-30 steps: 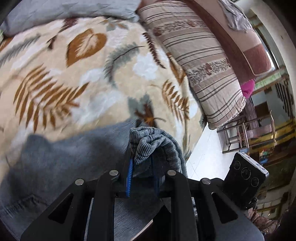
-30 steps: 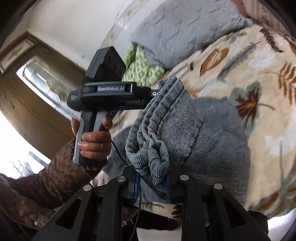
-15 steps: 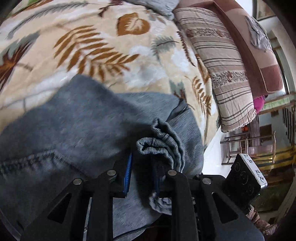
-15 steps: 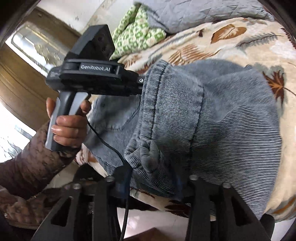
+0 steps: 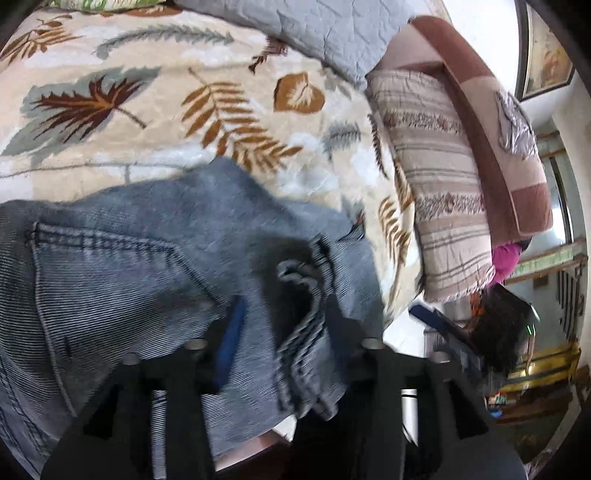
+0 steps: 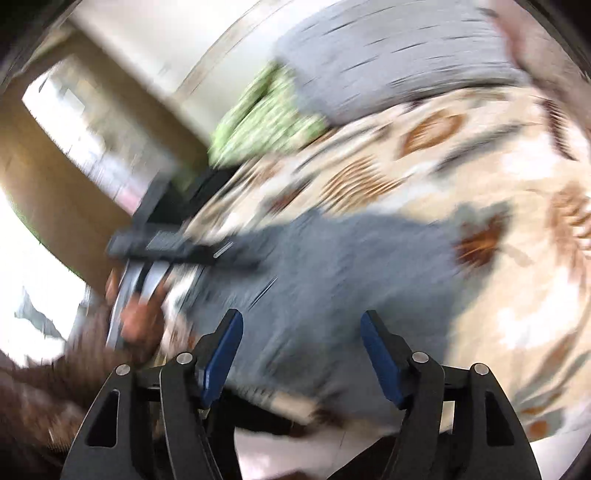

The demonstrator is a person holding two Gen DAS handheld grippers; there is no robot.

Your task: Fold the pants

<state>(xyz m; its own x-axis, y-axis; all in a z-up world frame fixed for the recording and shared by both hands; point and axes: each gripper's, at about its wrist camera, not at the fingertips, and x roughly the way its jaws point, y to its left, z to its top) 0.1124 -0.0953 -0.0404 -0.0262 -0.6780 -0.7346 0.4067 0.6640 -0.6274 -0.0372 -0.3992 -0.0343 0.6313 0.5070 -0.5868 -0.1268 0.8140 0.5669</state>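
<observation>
Lying on the bed, the pants [image 5: 155,266] are seen as a heap of blue-grey, finely ribbed fabric near the bed's edge. A stitched pocket seam is shown across the flat upper layer in the left wrist view, and a bunched, folded hem [image 5: 306,332] is draped between the fingers of the left gripper [image 5: 284,325]. These fingers are opening; the cloth is located between them, resting against the right finger, and no pinch by the blue pads is visible. In the right wrist view, which is heavily blurred, the fingers of the right gripper [image 6: 301,354] are spread wide and opening further, with nothing gripped between the blue pads [image 6: 221,354]; the pants [image 6: 332,280] are seen beyond them, on the bedspread.

The bedspread [image 5: 147,110] is cream with brown and grey leaf prints, and a wide stretch of it is left uncovered beyond the pants. This room is bounded by a grey quilted blanket [image 5: 317,33] at the far side and a striped pillow [image 5: 439,177] at the right. Bare floor is visible past the bed's edge, below the pants.

The left gripper [image 6: 177,243] is shown in the right wrist view as a dark blurred body, held by a hand [image 6: 136,317] in a brown knitted sleeve [image 6: 55,387].
</observation>
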